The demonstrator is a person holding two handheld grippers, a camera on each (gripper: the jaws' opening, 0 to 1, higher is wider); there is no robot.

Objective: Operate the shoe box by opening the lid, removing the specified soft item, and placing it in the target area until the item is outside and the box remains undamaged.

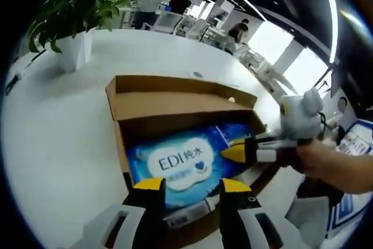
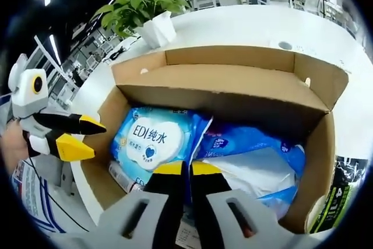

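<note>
Here your right hand-held gripper (image 2: 186, 170) is clamped on the wipes pack (image 2: 152, 140), lying lengthwise in the shoe box (image 2: 233, 88); left hand-held gripper (image 1: 189, 186) apart.

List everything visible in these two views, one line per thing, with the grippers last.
Shoe box: one, brown cardboard, lid open, on the white table.
Wipes pack: one, blue with a white label, lying inside the box on the side nearer the left gripper.
Second soft pack: one, blue and white, in the box beside the wipes pack.
Table: one, white, under the box.
Potted plant: one, green leaves in a white pot, on the table beyond the box.
Left gripper: yellow-tipped jaws apart over the wipes pack at the box's near edge.
Right gripper: yellow-tipped jaws together over the packs.
</note>
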